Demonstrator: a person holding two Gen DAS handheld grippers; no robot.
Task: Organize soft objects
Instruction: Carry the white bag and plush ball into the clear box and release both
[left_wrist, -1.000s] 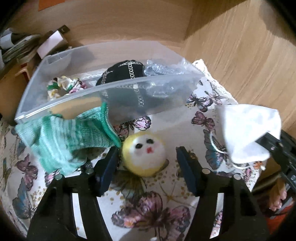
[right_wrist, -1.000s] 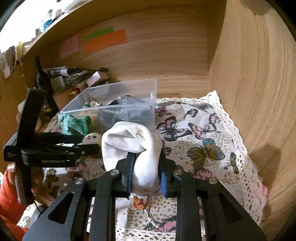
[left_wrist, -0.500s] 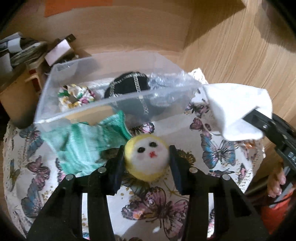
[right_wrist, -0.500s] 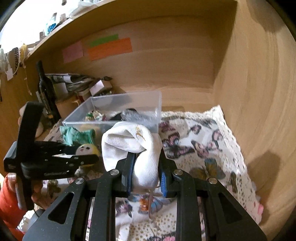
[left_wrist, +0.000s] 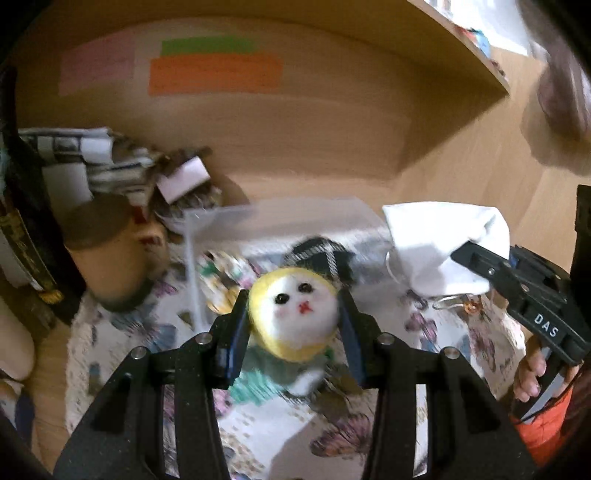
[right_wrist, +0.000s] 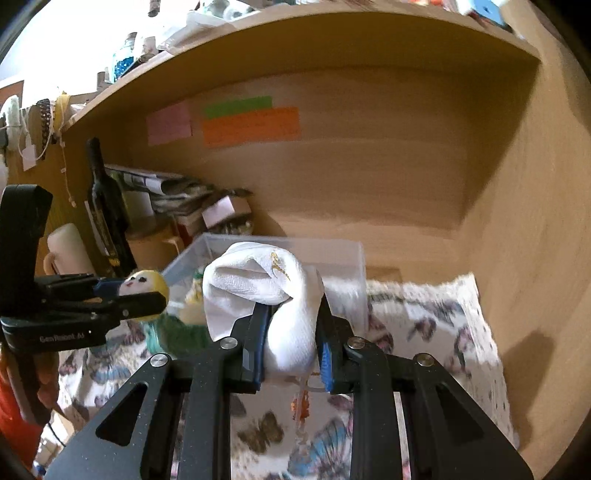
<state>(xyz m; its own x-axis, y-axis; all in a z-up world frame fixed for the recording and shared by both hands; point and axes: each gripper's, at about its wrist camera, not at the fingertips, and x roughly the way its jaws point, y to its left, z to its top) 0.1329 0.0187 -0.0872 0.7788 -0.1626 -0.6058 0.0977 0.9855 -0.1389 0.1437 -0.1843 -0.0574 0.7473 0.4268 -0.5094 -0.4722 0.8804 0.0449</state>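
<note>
My left gripper is shut on a yellow plush ball with a white face and holds it in the air above the butterfly cloth. It also shows in the right wrist view. My right gripper is shut on a white cloth pouch, lifted in front of the clear plastic bin. The pouch shows at the right of the left wrist view. The bin holds a black chained item and a floral scrunchie. A green knit sock lies below the ball.
A butterfly-print cloth covers the desk inside a wooden alcove. A dark bottle, papers and small boxes crowd the back left. Coloured sticky notes are on the back wall. The wooden side wall is close on the right.
My left gripper closed on the plush ball and lifted it off the cloth. My right gripper rose with the white pouch. Both views now look higher, toward the back wall.
</note>
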